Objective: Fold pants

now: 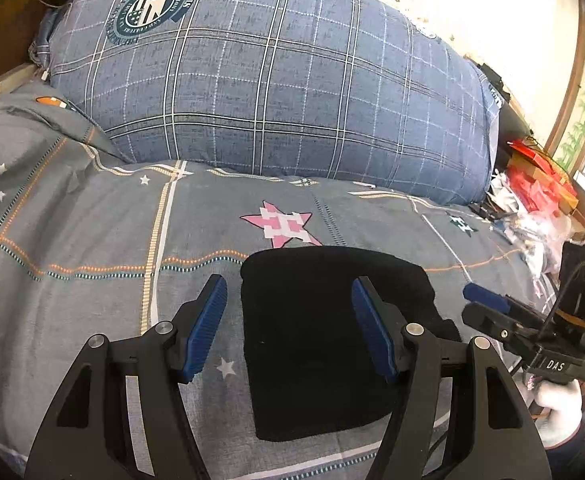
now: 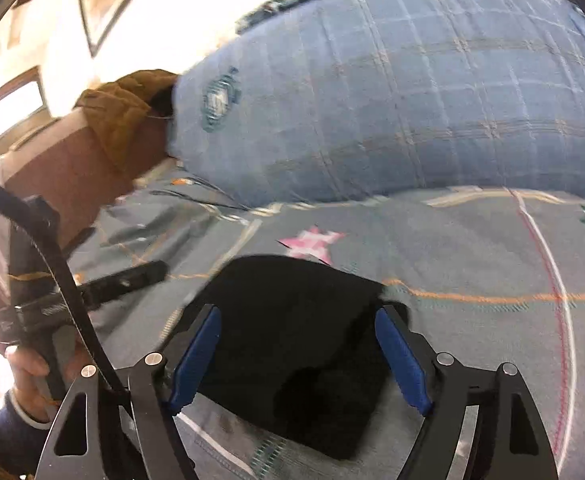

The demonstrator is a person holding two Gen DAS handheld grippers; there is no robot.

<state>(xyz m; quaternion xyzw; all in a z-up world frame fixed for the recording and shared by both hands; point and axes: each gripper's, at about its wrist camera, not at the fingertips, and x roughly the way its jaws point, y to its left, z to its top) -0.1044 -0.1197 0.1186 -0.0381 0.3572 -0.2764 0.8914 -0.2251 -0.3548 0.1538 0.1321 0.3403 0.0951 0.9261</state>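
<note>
Pants (image 1: 316,336) folded on bedsheet (image 1: 92,240) — grippers clear.

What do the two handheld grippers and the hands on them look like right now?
Both the left gripper and the right gripper have black frames, silver pivot bolts and ribbed blue pads. The right one carries white DAS lettering, a black cable and a white glove; the left hand shows a dark sleeve.

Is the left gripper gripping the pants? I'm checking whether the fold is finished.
No, the left gripper stands open above the pants, its fingers pressing nothing.
</note>
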